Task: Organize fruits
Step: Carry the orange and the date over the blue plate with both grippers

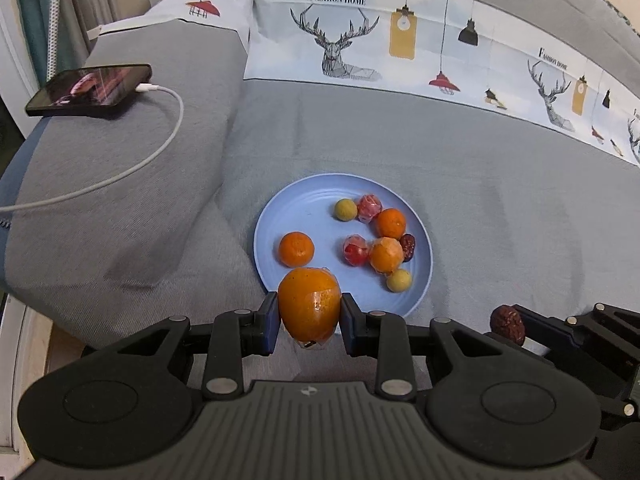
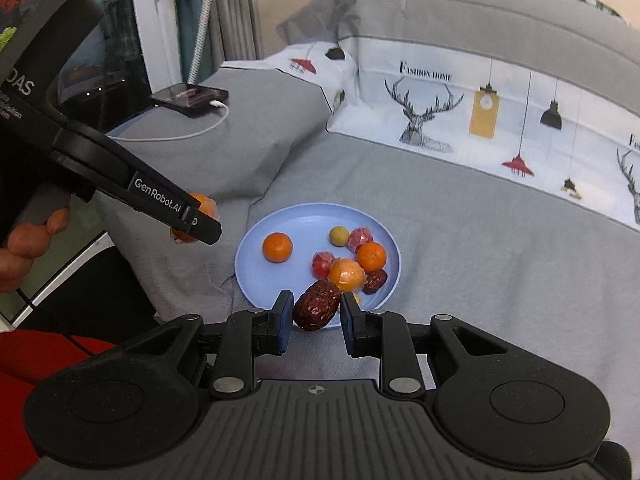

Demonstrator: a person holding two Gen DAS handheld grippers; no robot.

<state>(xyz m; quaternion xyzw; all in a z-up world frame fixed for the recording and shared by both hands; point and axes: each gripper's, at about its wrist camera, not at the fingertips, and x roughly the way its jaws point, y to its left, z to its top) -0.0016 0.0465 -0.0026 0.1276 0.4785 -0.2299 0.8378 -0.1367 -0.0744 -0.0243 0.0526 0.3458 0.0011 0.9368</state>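
On a grey bedspread (image 1: 460, 152), just ahead of both my grippers, lies a round pale-blue plastic plate (image 1: 296, 208) already holding small fruits: oranges, two yellowish balls, red wrapped pieces and a dark date.

My left gripper (image 1: 309, 320) is clamped on a glossy orange fruit in clear wrapping (image 1: 309, 304), its blue pads pressing the two sides. The fruit stands with its long axis running away from me, hanging over the plate's near rim. In the right wrist view that gripper comes in from the left with the same fruit (image 2: 204, 206) beside the plate's left edge.

My right gripper (image 2: 314, 312) is clamped on a wrinkled dark-red dried date (image 2: 316, 305), which sits tilted between the pads, long axis slanting up to the right, above the near edge of the plate (image 2: 252, 256).

The plate lies forward and below both loads. I judge the right gripper slightly nearer to bare plate; the open patch sits at the near left, beside a lone orange (image 2: 277, 247).
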